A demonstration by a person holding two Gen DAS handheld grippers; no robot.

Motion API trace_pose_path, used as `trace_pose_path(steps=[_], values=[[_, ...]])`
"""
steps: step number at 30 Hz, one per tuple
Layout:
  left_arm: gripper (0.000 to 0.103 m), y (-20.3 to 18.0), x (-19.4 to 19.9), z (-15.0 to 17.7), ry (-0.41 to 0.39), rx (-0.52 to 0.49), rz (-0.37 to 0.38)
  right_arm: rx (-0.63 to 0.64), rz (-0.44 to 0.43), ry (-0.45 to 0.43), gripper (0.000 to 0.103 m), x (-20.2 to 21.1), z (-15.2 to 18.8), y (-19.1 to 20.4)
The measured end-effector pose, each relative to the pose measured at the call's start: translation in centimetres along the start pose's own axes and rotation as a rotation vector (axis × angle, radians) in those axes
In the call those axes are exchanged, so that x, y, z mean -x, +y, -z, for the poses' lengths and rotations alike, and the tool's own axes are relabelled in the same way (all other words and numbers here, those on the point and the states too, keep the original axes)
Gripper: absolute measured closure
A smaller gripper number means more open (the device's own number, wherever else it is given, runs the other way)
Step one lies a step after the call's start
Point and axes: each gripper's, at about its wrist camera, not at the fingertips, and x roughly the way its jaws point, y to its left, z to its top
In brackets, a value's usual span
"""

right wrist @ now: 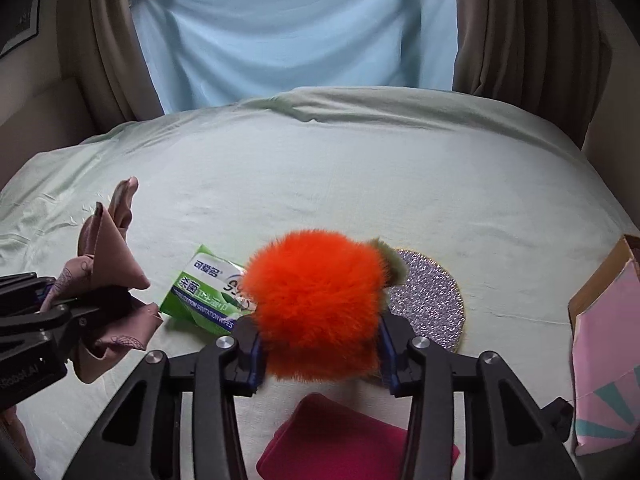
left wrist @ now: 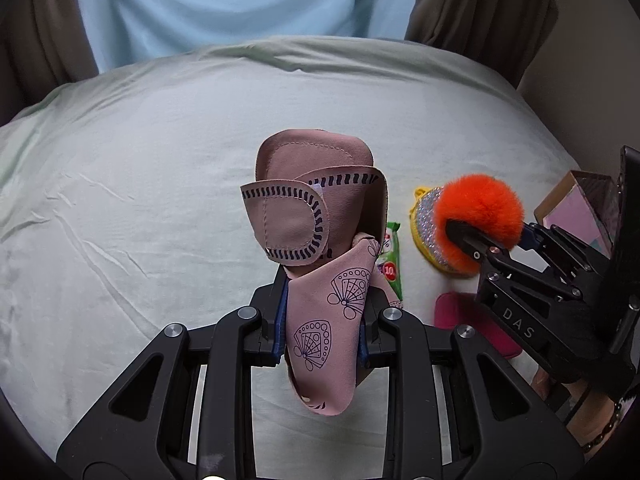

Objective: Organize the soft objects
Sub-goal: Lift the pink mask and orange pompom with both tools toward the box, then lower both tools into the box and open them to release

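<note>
My left gripper (left wrist: 322,312) is shut on a pink fabric eye mask (left wrist: 316,240) with fan prints, holding it up above the bed; it also shows in the right wrist view (right wrist: 108,280). My right gripper (right wrist: 320,344) is shut on an orange fluffy pom-pom (right wrist: 320,304), which also shows in the left wrist view (left wrist: 480,216) attached to a glittery silver round pouch (left wrist: 426,224). The pouch (right wrist: 432,296) lies just beyond the pom-pom on the sheet.
A pale green bed sheet (left wrist: 140,200) covers the bed. A green wet-wipes pack (right wrist: 204,292) lies between the grippers. A magenta folded cloth (right wrist: 340,440) lies near me. A cardboard box with a pink lining (right wrist: 600,340) stands at the right edge. Curtains hang behind.
</note>
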Motion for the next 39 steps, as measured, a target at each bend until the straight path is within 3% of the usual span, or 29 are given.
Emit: trace_pose_path(steps=[10, 21, 31, 39], values=[[0.08, -6.7, 7.6, -4.3, -0.072, -0.002, 0.008, -0.07, -0.015, -0.077, 0.063, 11.0, -5.2, -4.7], [0.08, -21.3, 14.5, -8.7, -0.116, 0.032, 0.048, -0.082, 0.007, -0.098, 0.063, 23.9, -8.5, -16.0], [0.08, -35.1, 12.6, -10.5, -0.038, 0.061, 0.169, -0.162, 0.093, -0.001, 0.063, 27.4, -8.3, -30.2], [0.08, -42.9, 7.5, -10.1, 0.119, 0.015, 0.234, -0.261, 0.164, 0.121, 0.063, 25.6, -6.5, -38.6]])
